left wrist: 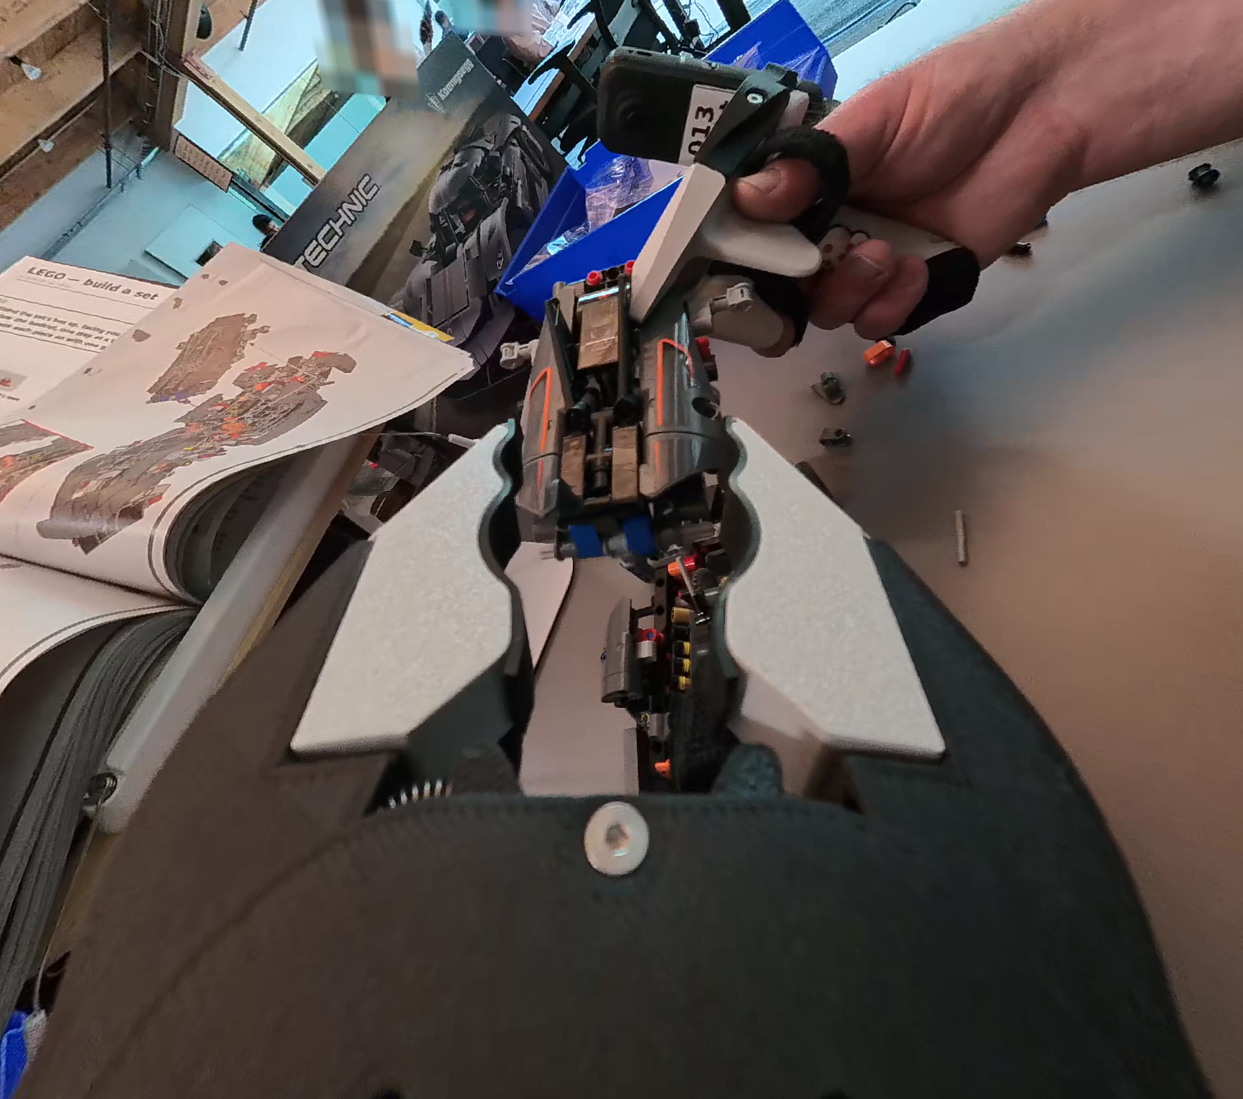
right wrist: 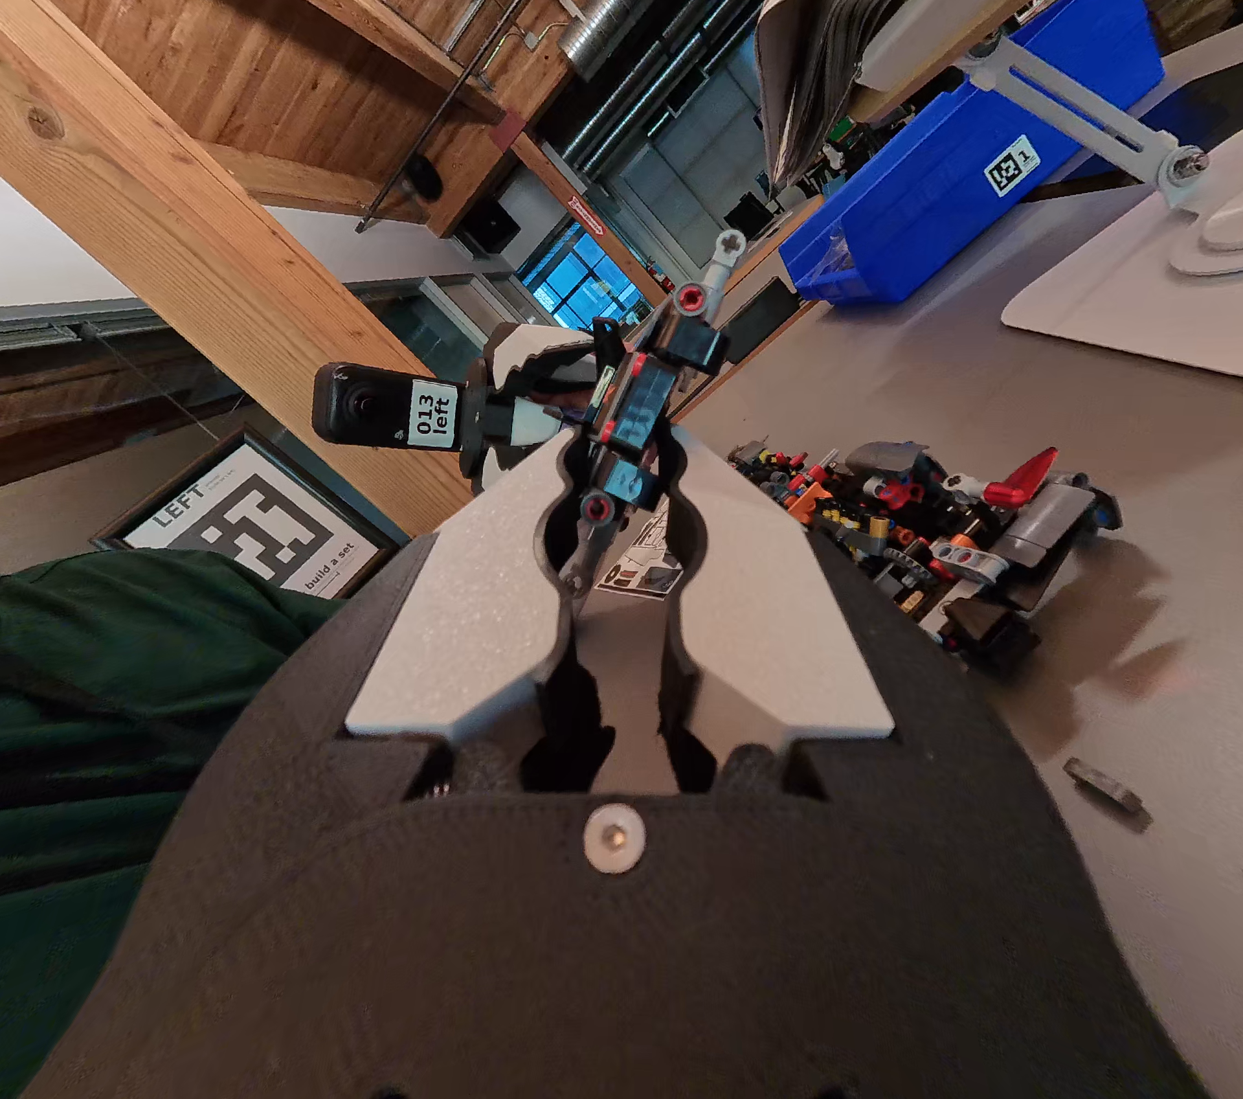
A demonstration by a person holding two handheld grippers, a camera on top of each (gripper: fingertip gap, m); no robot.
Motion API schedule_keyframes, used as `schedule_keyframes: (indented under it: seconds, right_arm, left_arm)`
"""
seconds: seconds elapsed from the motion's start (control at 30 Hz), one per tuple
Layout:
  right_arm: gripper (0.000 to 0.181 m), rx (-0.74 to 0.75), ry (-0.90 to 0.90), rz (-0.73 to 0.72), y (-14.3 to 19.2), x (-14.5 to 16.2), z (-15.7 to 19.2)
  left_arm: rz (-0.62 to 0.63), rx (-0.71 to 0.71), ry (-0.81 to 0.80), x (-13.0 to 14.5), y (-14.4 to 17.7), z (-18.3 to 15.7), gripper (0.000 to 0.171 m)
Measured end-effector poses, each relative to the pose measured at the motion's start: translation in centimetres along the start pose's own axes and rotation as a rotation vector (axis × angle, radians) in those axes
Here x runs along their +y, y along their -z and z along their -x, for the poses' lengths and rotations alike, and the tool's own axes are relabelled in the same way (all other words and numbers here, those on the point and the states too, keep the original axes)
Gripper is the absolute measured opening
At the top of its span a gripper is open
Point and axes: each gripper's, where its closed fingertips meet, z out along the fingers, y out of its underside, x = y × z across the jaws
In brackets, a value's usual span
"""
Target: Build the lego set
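Observation:
A dark grey lego sub-assembly with orange stripes and red pins is held up above the table between both grippers. My left gripper is shut on its near end, one white finger on each side. My right gripper, held by a hand, grips its far end. In the right wrist view the same sub-assembly sits between my right gripper fingertips, with the left gripper beyond it. The larger lego chassis lies on the grey table; part of it shows below the left fingers.
An open instruction booklet rests on a stand at the left, with the set's box and a blue bin behind. Loose small parts and a grey axle lie on the table. A white stand base is at right. Left tips to right tips: about 5 cm.

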Motion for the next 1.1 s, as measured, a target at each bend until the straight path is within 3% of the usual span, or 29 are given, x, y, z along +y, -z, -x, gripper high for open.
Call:
schedule_keyframes:
  seconds: [1.1]
  right_arm:
    - [0.018,0.032,-0.002,0.010,-0.1,0.3,-0.7]
  left_arm:
    - [0.048,0.011,0.003,1.1,-0.7,-0.3,0.048]
